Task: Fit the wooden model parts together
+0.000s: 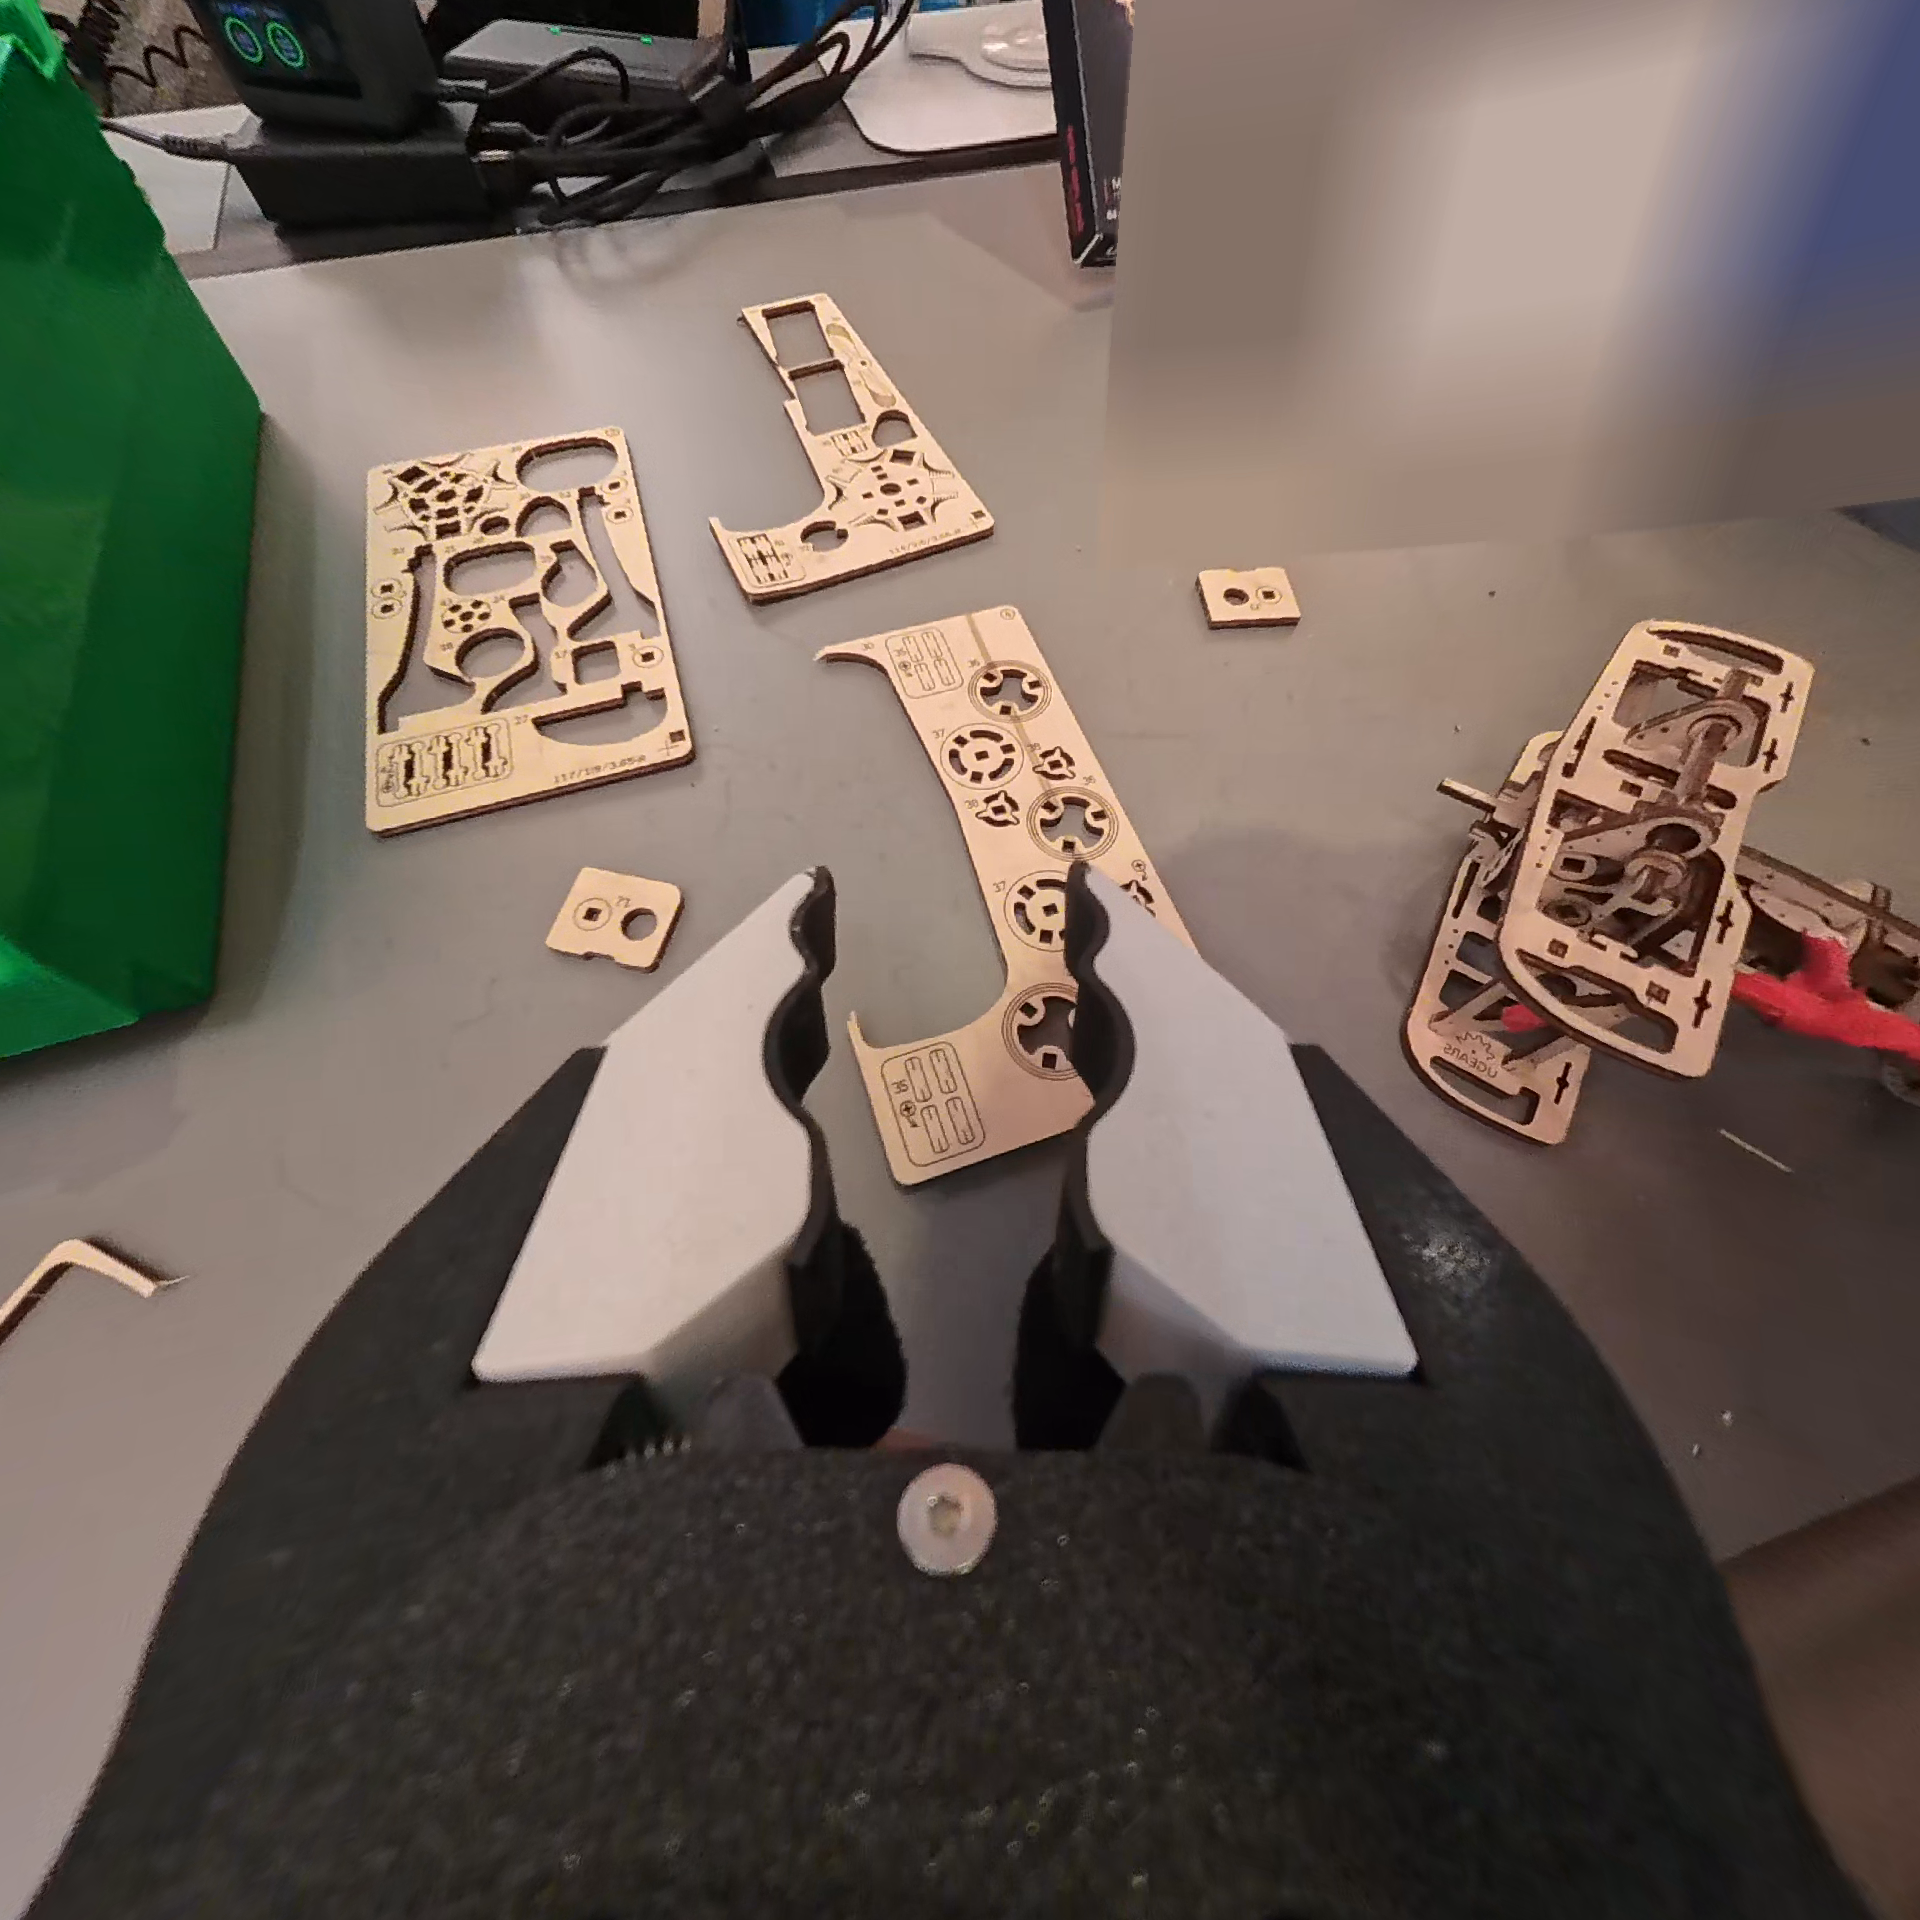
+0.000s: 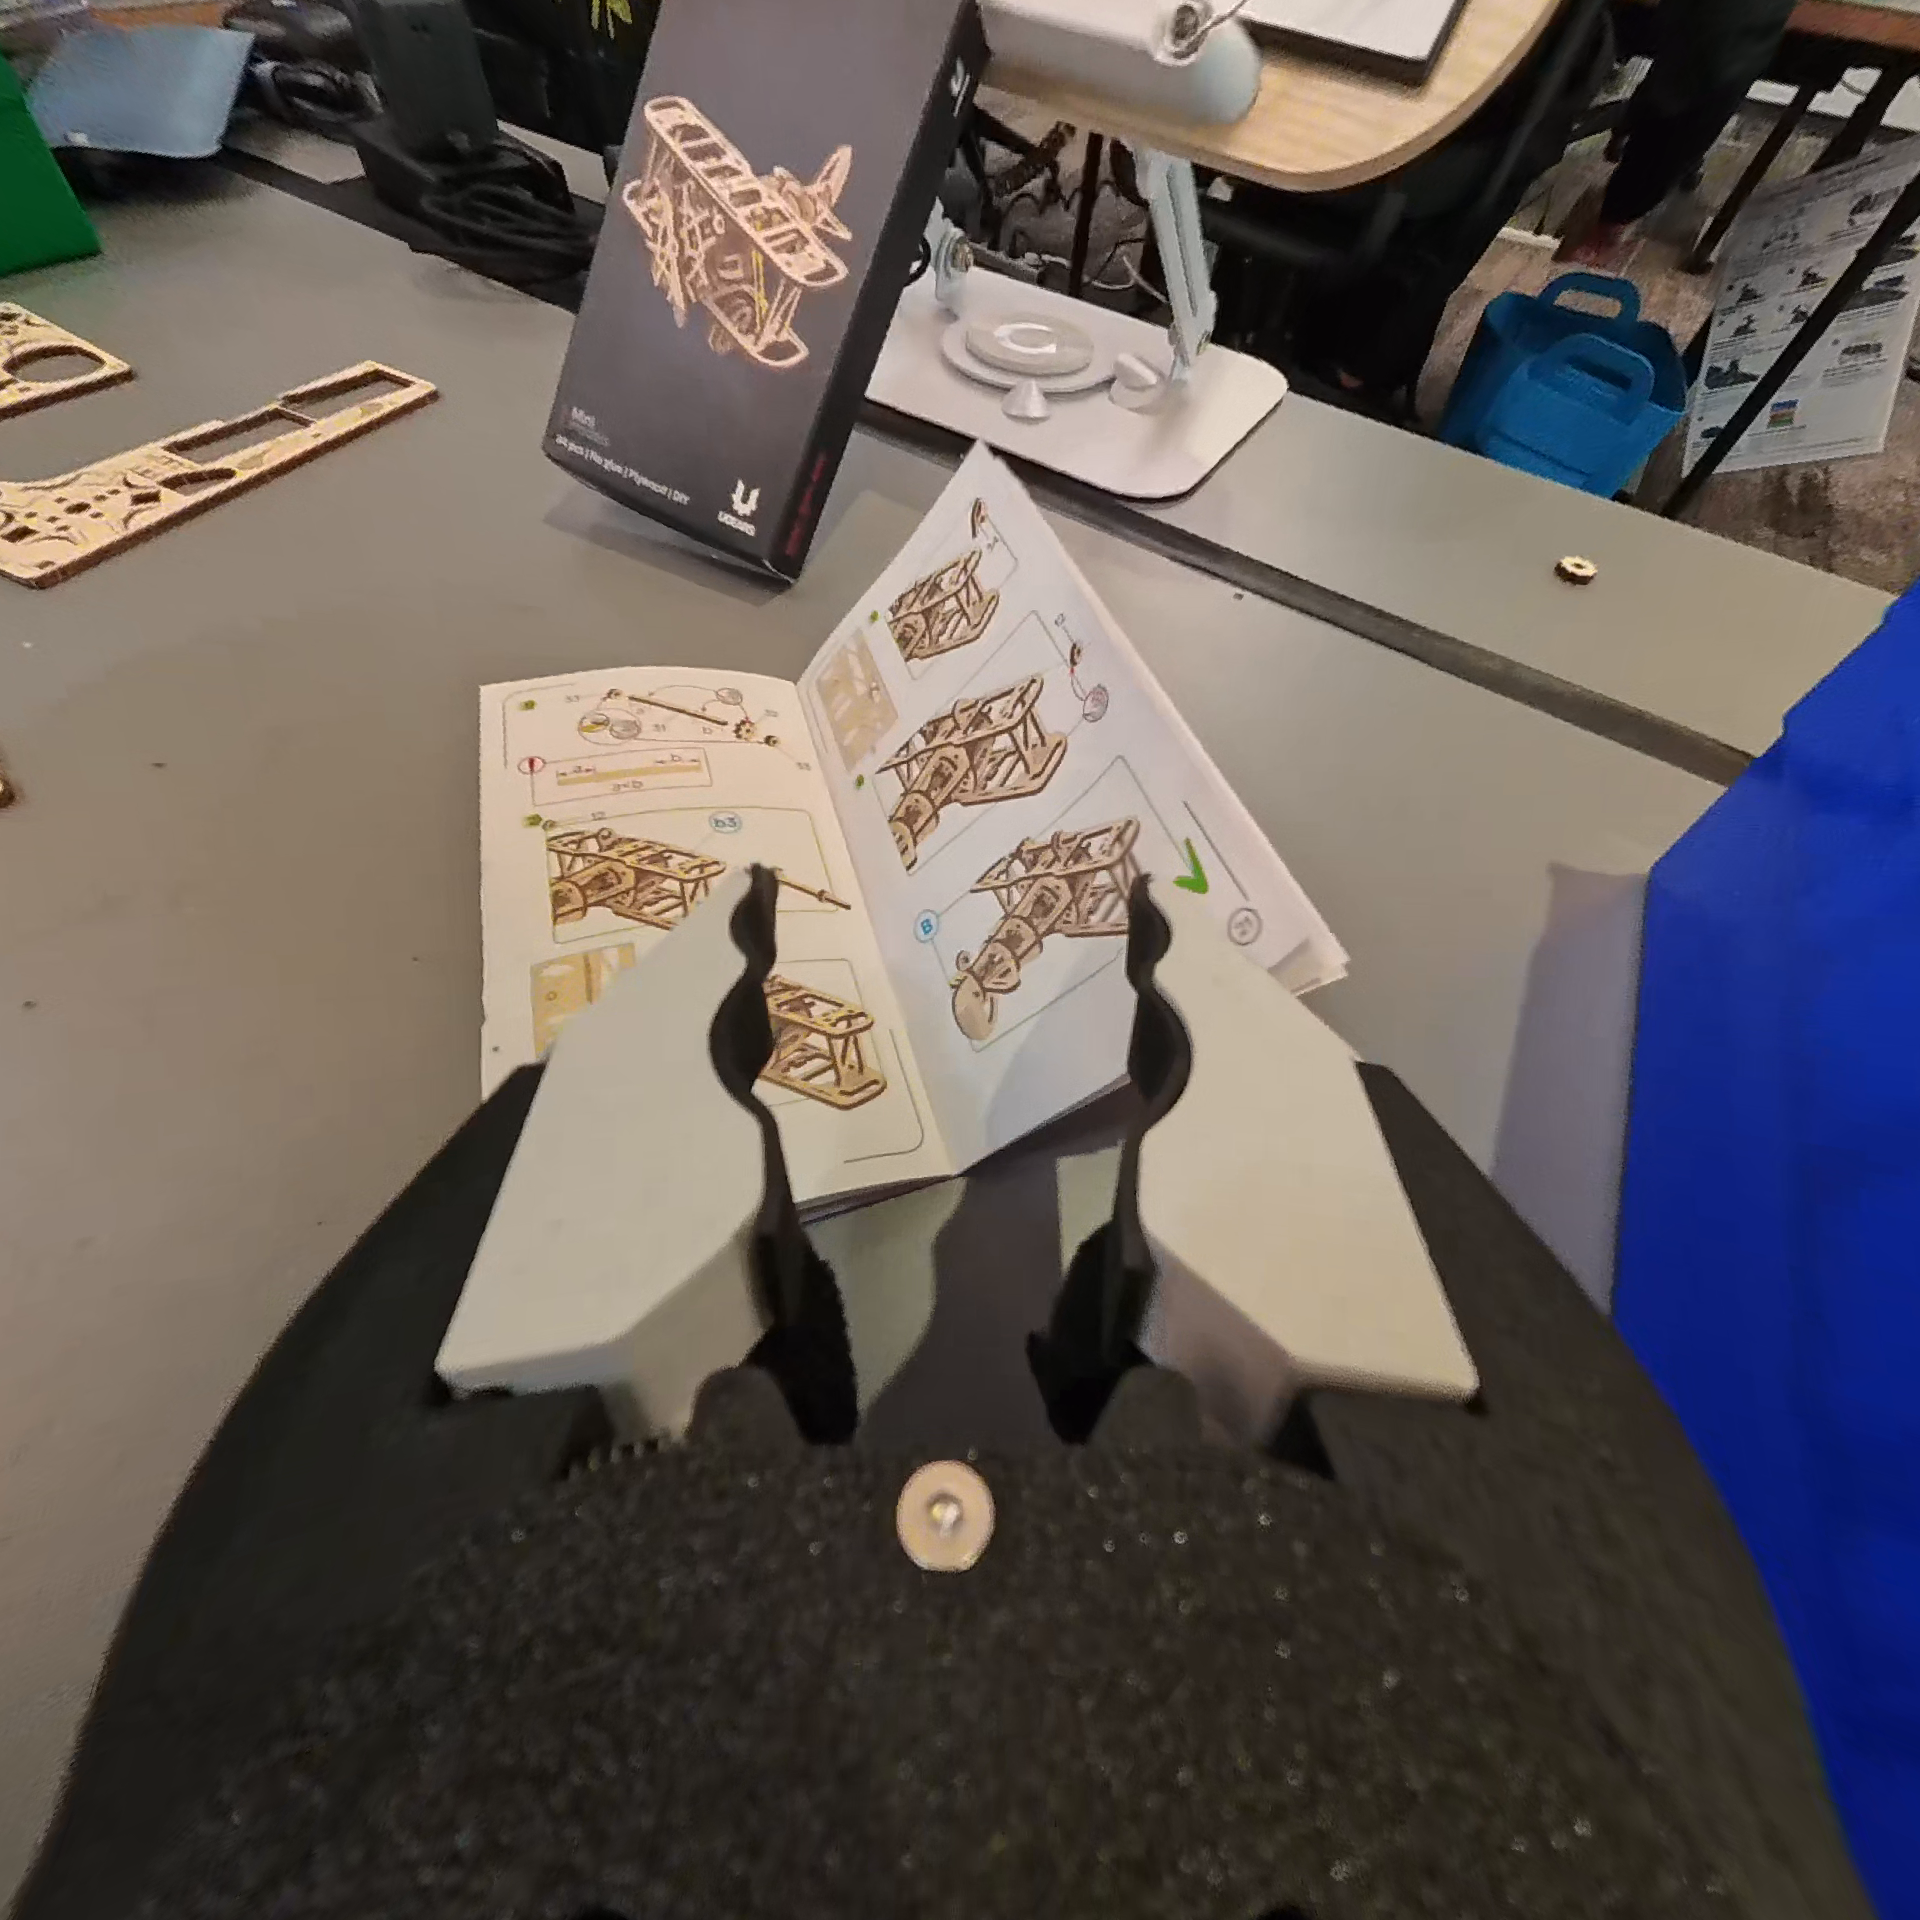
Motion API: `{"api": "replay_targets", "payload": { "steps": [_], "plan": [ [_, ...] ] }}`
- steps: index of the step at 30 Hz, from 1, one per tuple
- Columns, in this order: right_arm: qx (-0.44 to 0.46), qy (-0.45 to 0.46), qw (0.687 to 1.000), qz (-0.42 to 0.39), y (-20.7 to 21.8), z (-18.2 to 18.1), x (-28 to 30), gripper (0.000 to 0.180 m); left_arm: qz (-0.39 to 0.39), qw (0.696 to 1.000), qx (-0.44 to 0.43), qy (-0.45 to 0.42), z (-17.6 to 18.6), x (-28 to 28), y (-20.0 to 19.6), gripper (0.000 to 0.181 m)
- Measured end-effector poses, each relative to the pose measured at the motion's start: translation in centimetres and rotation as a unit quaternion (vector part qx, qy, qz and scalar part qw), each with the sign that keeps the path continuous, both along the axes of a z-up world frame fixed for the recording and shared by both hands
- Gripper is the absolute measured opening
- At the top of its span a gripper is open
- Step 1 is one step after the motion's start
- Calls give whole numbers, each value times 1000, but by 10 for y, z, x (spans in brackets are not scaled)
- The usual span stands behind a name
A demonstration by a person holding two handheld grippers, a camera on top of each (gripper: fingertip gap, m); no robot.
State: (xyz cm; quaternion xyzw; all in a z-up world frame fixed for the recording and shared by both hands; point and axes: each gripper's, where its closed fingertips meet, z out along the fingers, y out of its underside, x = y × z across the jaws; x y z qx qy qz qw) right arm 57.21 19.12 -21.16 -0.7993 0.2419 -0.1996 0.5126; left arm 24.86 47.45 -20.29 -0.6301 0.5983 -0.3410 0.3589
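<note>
Grey-fingered left hand-held gripper agape over curved plywood sheet

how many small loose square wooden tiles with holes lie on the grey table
2: one small square wooden tile lies left of the left gripper's fingers, the other farther right. Others may be hidden.

Grey table w/ pale tan plywood sheets, dark laser-burnt edges & cutouts: rectangular sheet near left edge, curved sheet mid-table w/ ring patterns. Half-built model toward right edge: same tan, darker brown inside, red bit beside it. Green bag at left edge. Left gripper & right gripper: light grey fingers, black pads, black speckled body. Box black w/ tan biplane pic, red stripe on side. Booklet white, tan plane drawings, green tick. Blue bin at right edge.
</note>
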Motion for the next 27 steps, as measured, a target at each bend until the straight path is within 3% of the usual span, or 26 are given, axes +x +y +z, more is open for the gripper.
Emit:
{"api": "replay_targets", "payload": {
  "steps": [27],
  "plan": [
    [-36, 15, 999, 24, 7, -12, -5, 64, -6, 1000, 15, 24, -11, 0, -2, 42]
  ]
}}
